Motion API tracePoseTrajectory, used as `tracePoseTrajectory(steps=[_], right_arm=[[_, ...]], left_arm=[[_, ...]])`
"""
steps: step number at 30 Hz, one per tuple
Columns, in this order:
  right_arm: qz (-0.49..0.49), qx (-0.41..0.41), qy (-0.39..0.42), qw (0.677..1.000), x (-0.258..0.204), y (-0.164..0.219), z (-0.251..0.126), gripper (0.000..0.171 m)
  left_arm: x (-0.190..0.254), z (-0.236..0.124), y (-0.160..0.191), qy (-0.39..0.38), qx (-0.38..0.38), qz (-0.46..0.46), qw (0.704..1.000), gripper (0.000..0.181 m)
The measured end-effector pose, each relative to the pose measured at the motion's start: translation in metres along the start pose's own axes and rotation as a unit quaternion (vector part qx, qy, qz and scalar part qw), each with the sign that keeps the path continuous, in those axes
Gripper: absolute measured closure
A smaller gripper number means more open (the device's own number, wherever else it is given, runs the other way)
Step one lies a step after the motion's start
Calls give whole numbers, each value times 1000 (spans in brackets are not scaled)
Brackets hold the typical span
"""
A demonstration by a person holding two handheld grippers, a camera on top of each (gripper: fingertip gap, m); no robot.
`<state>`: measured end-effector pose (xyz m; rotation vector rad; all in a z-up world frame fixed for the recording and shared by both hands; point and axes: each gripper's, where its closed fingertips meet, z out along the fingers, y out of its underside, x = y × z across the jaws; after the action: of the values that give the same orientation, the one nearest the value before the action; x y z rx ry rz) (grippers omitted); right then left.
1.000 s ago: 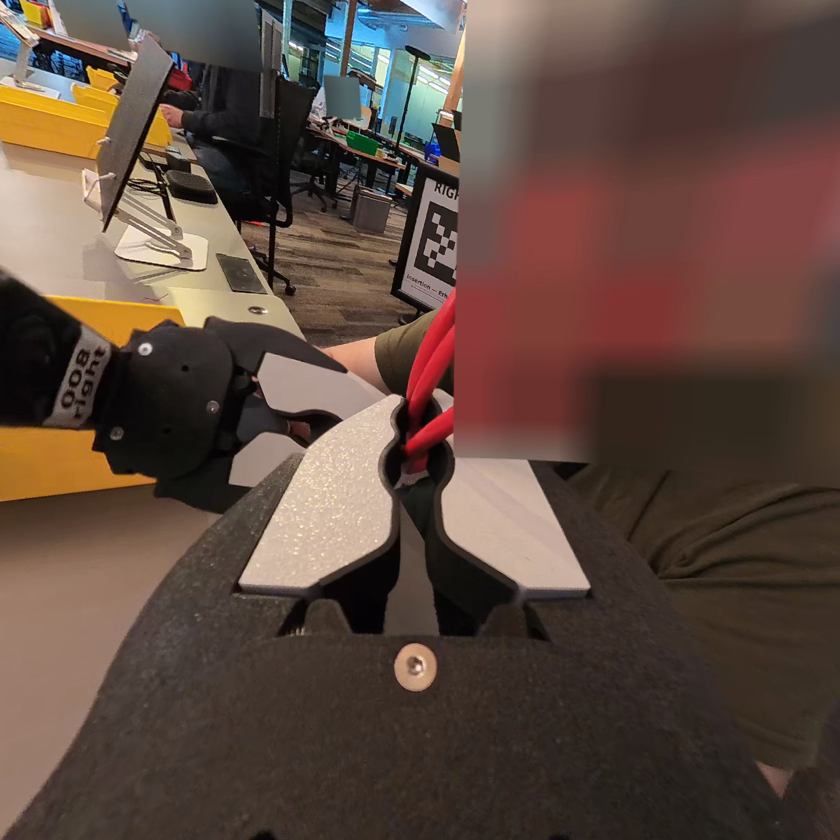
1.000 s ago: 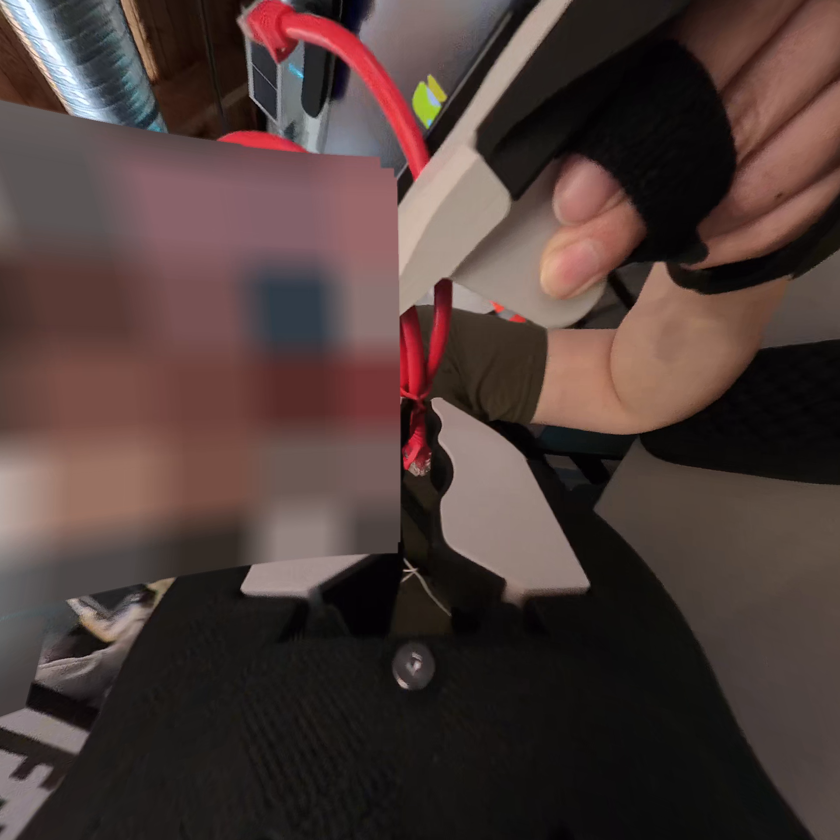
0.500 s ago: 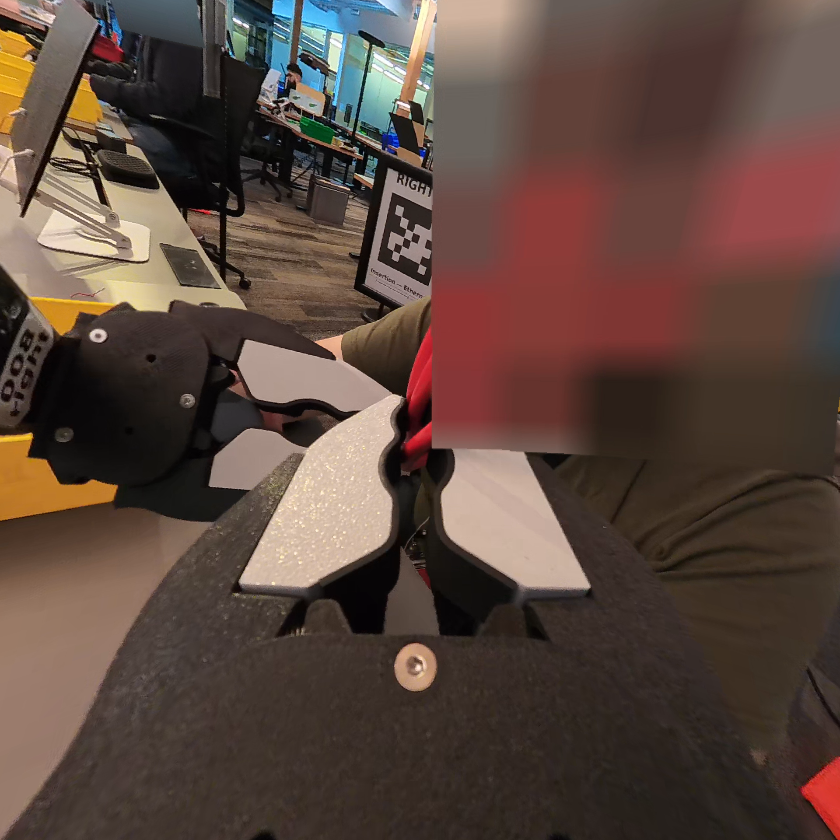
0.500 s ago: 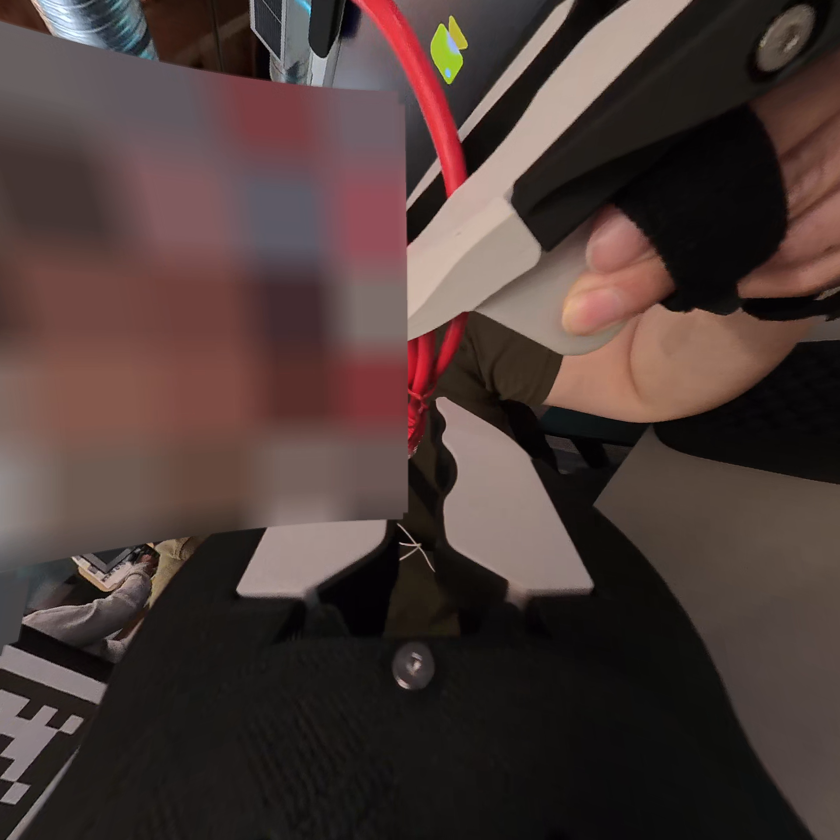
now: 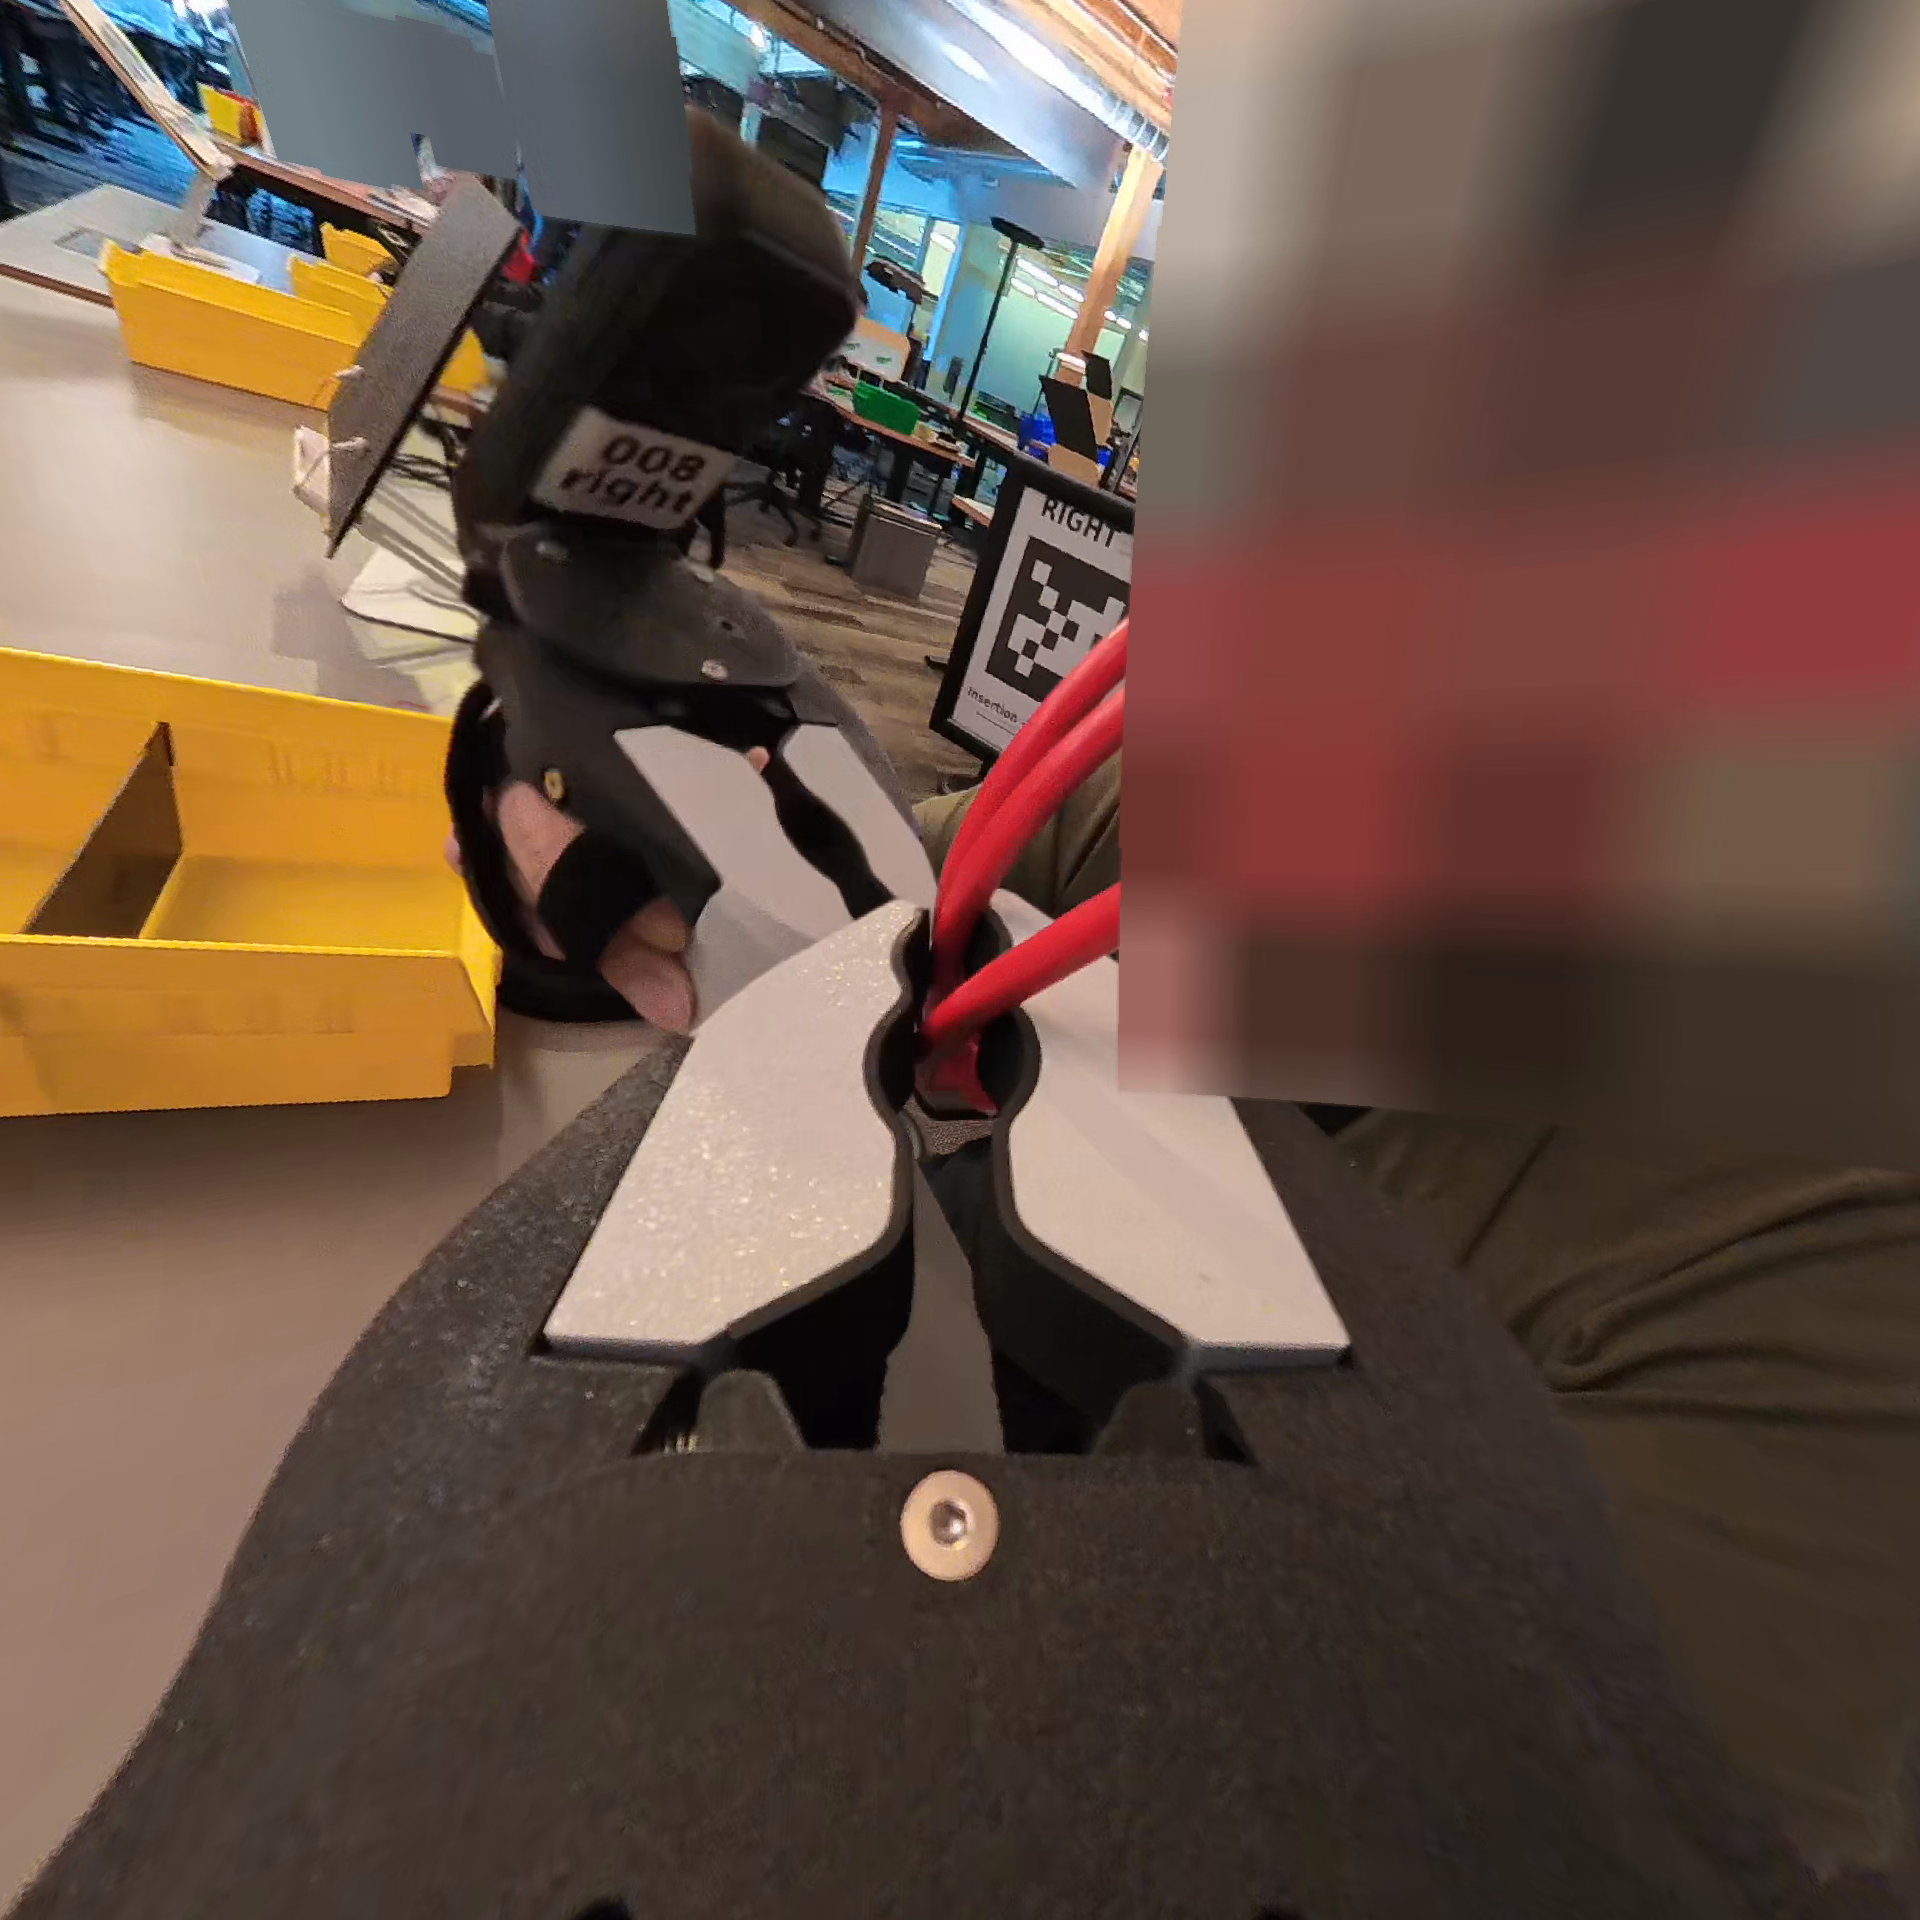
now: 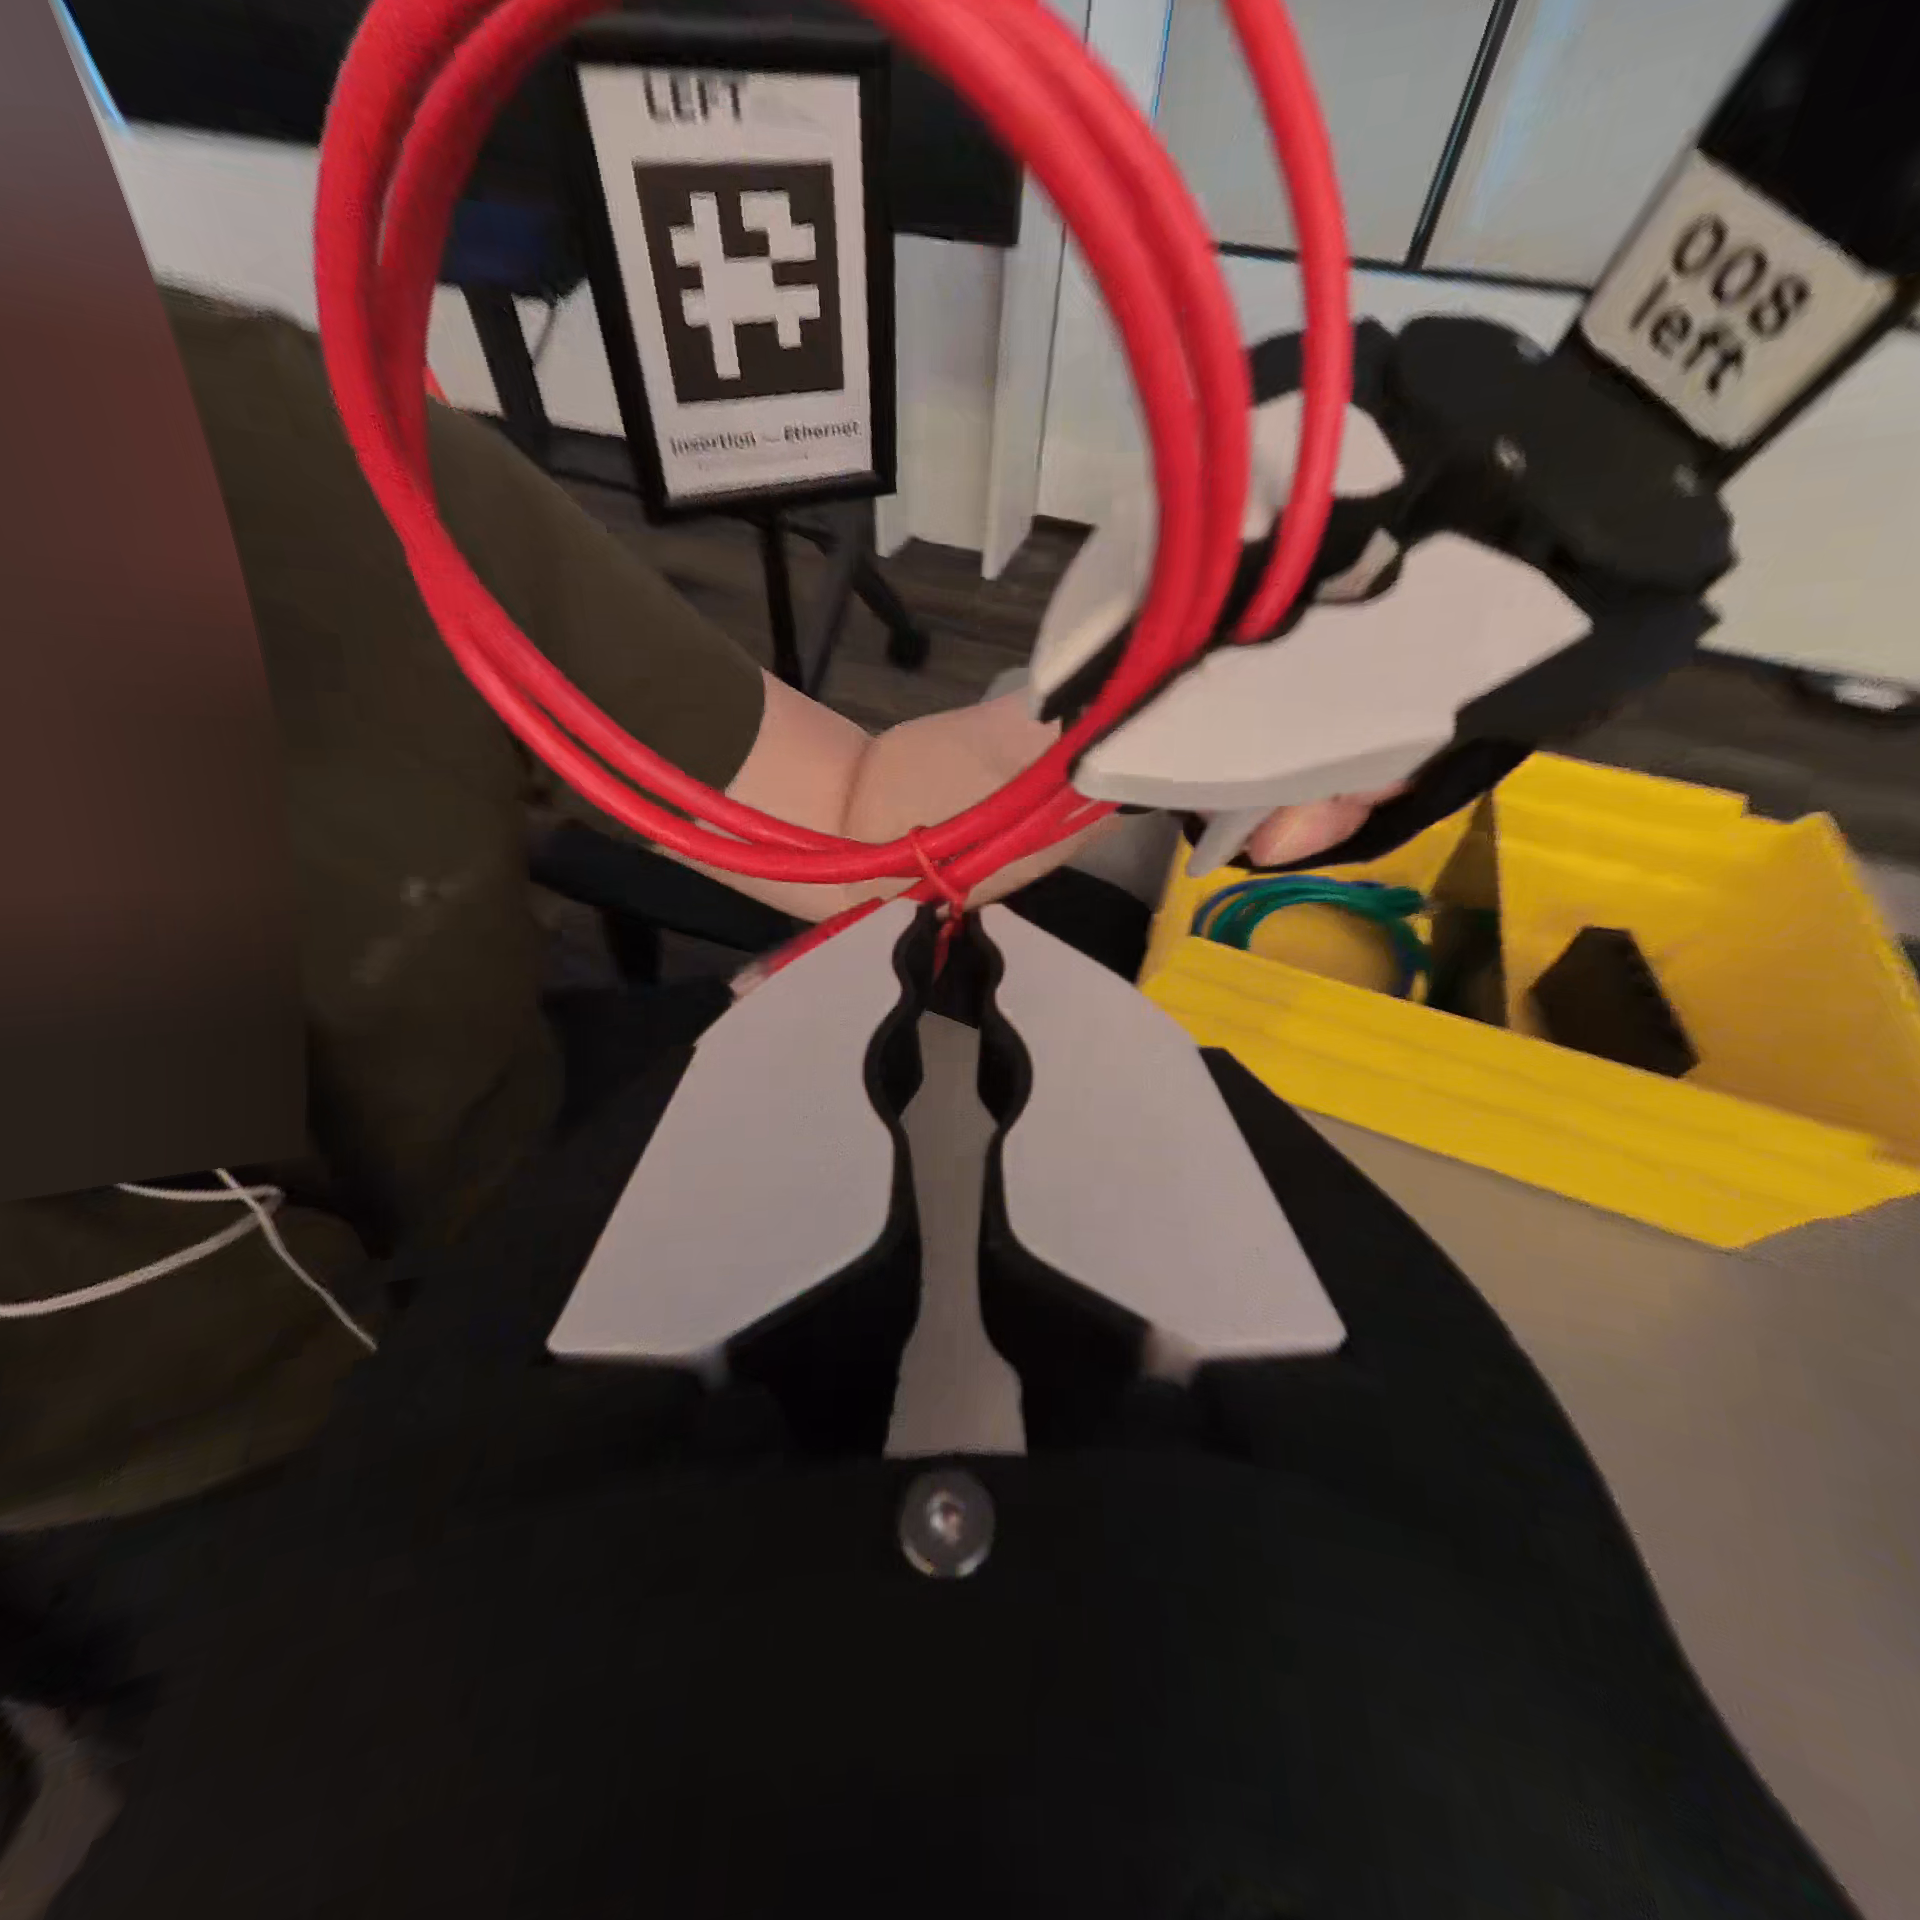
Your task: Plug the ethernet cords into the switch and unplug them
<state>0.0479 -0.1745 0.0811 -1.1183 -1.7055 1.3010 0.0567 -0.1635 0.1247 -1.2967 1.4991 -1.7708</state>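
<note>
A coiled red ethernet cord hangs in the air between both grippers. My left gripper is shut on several strands of the cord; it also shows in the right wrist view, clamping the coil's right side. My right gripper is closed on the thin red twist tie that binds the coil at its bottom. In the left wrist view the right gripper points down beside my left fingertips. A black box, maybe the switch, lies in a yellow bin.
The yellow bin also holds a green coiled cord. It shows in the left wrist view on the grey table. The person's olive-shirted body is close behind. Marker signs stand on the floor. Some 5 cm of space lies between my two pairs of fingers.
Both grippers swung round with the cord still held. The right gripper rose from lying at the left to pointing down. The whole red coil and the yellow bin came into the right wrist view.
</note>
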Motion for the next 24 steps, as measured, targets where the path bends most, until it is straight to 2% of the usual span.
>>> tracePoseTrajectory(steps=[4, 8, 13, 16, 18, 19, 21, 22, 24], right_arm=[[-95, -17, 36, 995, -2, 2, 1, 167], [-217, -35, 155, 963, 18, -4, -4, 167], [-400, -19, 312, 861, 29, -24, -14, 167], [-485, -5, 388, 783, 34, -28, -19, 167], [-499, 5, 413, 762, 37, -29, -20, 167], [-495, 11, 413, 764, 38, -28, -19, 166], [-464, 30, 377, 801, 35, -26, -14, 166], [-434, 48, 344, 831, 31, -26, -13, 164], [-338, 96, 255, 901, 21, -30, -15, 147]], left_arm=[[-3, 7, 3, 20, -3, -26, 999, 175], [-14, -4, -8, 9, 44, -51, 998, 175], [-14, -16, -24, 16, 104, -57, 993, 175], [-18, -18, -28, 8, 120, -61, 991, 175], [-20, -20, -28, 7, 123, -64, 990, 175], [-20, -21, -27, 7, 120, -65, 991, 175], [-17, -21, -23, 12, 106, -63, 992, 175], [-13, -19, -23, 20, 101, -59, 993, 175], [-1, -17, -23, 52, 95, -57, 992, 175]])
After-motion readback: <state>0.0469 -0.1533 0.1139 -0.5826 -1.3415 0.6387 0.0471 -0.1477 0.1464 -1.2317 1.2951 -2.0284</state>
